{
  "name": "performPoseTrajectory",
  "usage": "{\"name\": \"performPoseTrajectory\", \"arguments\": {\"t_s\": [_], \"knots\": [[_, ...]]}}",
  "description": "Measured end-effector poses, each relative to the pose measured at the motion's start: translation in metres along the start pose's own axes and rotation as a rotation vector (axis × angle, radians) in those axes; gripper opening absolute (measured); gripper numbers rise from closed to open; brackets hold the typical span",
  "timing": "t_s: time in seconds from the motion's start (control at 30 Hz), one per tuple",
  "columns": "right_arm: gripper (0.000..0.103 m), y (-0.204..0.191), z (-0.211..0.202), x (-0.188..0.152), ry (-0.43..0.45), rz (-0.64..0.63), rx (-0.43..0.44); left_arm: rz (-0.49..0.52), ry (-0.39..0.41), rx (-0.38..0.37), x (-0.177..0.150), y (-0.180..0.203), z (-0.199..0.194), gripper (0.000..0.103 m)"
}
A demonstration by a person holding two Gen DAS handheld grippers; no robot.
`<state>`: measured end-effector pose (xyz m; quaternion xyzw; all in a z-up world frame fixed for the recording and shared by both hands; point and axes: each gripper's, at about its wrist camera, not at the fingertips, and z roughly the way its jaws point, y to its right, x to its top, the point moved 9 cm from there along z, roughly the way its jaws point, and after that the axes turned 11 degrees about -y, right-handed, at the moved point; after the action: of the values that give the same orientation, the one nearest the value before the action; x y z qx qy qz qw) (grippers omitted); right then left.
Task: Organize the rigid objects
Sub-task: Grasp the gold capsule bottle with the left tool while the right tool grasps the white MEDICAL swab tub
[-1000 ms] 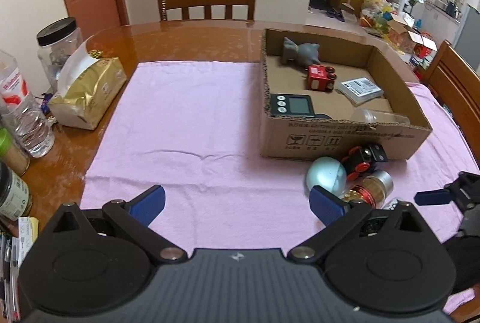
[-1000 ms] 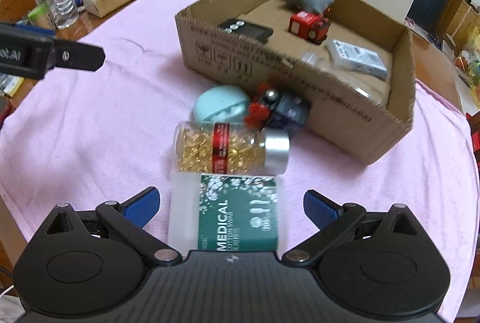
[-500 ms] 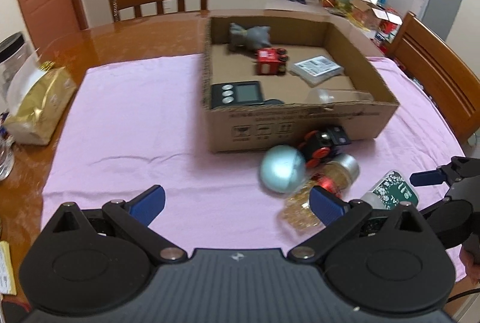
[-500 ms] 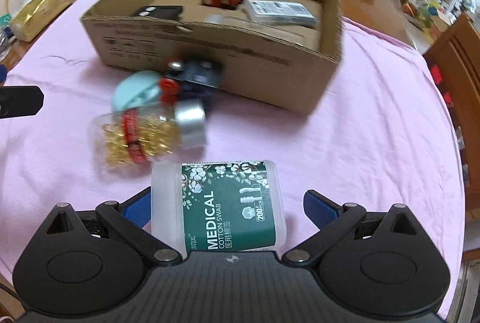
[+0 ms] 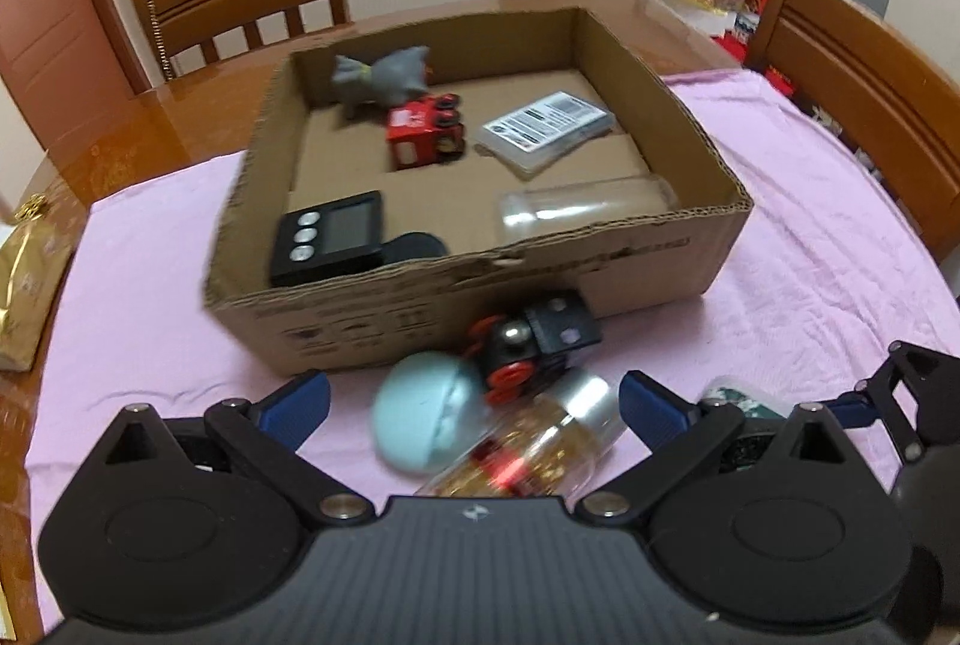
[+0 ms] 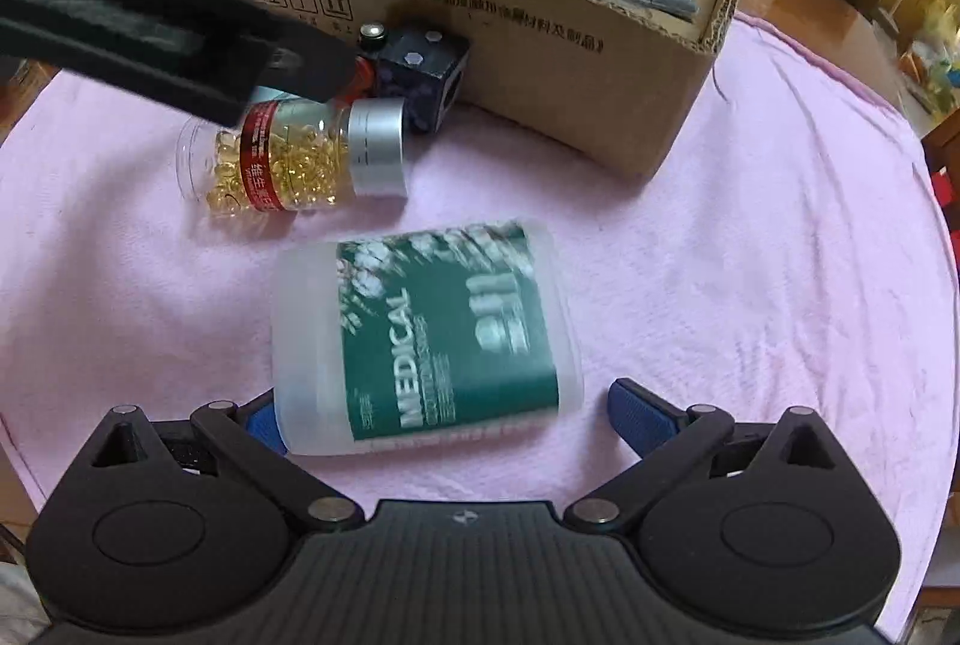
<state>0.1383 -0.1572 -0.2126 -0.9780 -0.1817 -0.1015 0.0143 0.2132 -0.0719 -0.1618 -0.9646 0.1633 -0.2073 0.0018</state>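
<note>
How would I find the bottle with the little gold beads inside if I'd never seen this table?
Find the big cardboard box on the pink cloth. In front of it, a clear bottle lies on its side between a black toy train and a green-labelled tub. Only it has gold capsules, a red band and a silver cap.

The left tool (image 5: 474,399) hangs with its blue-tipped jaws spread wide over a pale blue round case (image 5: 423,426) and a clear bottle of golden capsules (image 5: 540,456), both lying on the pink cloth (image 5: 150,237) before an open cardboard box (image 5: 708,165).

Blurred label on swab box (image 6: 444,339)
</note>
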Motion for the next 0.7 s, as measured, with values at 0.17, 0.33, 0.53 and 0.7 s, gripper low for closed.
{"name": "performPoseTrajectory", "arguments": {"t_s": [0.17,0.33,0.53,0.7], "knots": [[0.103,-0.002,0.0,-0.001,0.011,-0.015,-0.002,-0.013,-0.043,0.035,0.002,0.008,0.024,0.102],[0.103,-0.001,0.0,0.0,0.015,-0.016,-0.001,-0.047,-0.056,0.029,-0.008,0.002,0.019,0.102],[0.103,-0.004,-0.002,-0.005,0.027,-0.021,-0.001,-0.064,-0.073,0.048,-0.03,-0.01,0.007,0.102],[0.103,-0.005,-0.004,-0.006,0.025,-0.02,-0.001,-0.071,-0.082,0.042,-0.052,-0.021,0.004,0.102]]}}
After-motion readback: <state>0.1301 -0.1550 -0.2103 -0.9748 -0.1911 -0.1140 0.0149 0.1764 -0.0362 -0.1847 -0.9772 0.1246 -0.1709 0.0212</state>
